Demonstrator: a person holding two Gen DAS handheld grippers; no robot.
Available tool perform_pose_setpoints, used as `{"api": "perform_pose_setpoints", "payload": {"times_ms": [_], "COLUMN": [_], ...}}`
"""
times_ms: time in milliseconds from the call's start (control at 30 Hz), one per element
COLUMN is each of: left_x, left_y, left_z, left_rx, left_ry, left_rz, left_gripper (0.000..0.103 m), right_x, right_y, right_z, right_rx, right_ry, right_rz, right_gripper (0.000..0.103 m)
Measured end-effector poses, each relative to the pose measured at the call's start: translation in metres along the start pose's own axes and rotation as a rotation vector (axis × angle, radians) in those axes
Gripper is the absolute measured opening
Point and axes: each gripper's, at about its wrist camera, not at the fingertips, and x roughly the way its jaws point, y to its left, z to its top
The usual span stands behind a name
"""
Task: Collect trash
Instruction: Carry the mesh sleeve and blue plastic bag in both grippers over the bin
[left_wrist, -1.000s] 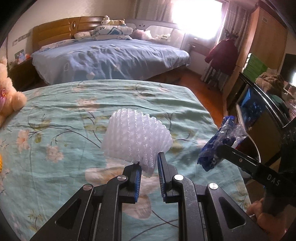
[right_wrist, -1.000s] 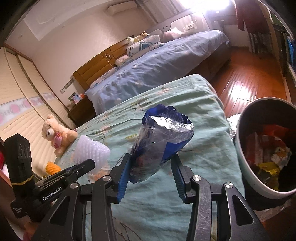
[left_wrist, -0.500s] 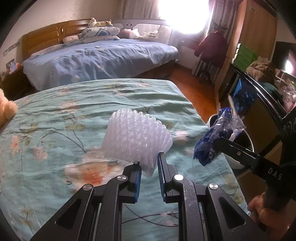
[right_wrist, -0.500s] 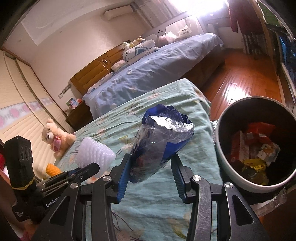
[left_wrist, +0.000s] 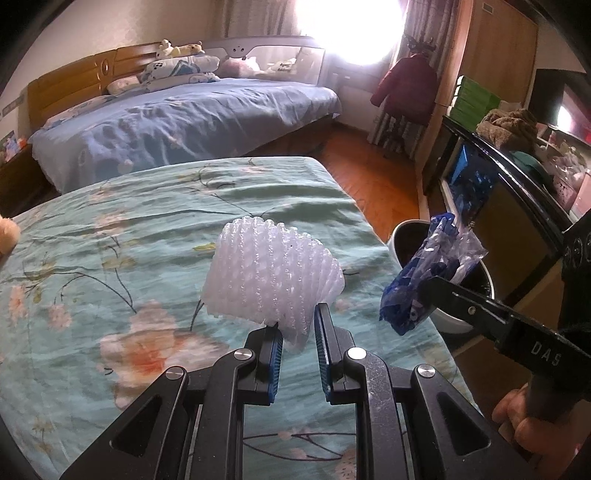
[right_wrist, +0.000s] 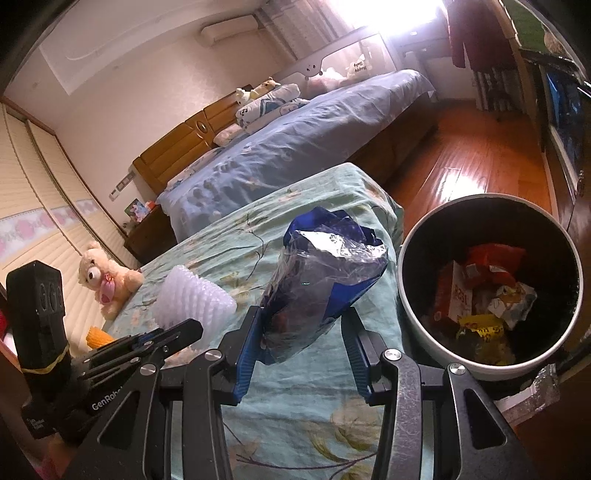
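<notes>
Your left tongs (left_wrist: 298, 341) are nearly closed on the bottom edge of the white foam net (left_wrist: 271, 282), which stands up above the bed (left_wrist: 110, 229). It looks feather-light and squashy, so a pinch at the edge should do. Your right tongs (right_wrist: 301, 343) are partly closed on the lower end of the blue plastic wrapper (right_wrist: 321, 280). The film looks crinkly, slick and weightless, so keep that low hold. The trash bin (right_wrist: 421, 332) sits just right of those tongs.
</notes>
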Motion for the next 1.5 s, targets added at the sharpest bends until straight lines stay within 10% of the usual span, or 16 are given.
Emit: {"api": "perform_pose_setpoints", "payload": {"times_ms": [1500], "left_x": [0.03], "left_y": [-0.075], "left_z": [0.019], "left_rx": [0.146], "left_ry": [0.029], "left_rz": [-0.082], "left_gripper": [0.016], "right_x": [-0.044], "right_y": [-0.085], "right_z": [0.013], "right_rx": [0.082], "right_ry": [-0.073], "right_rz": [-0.154], "right_gripper": [0.045]}}
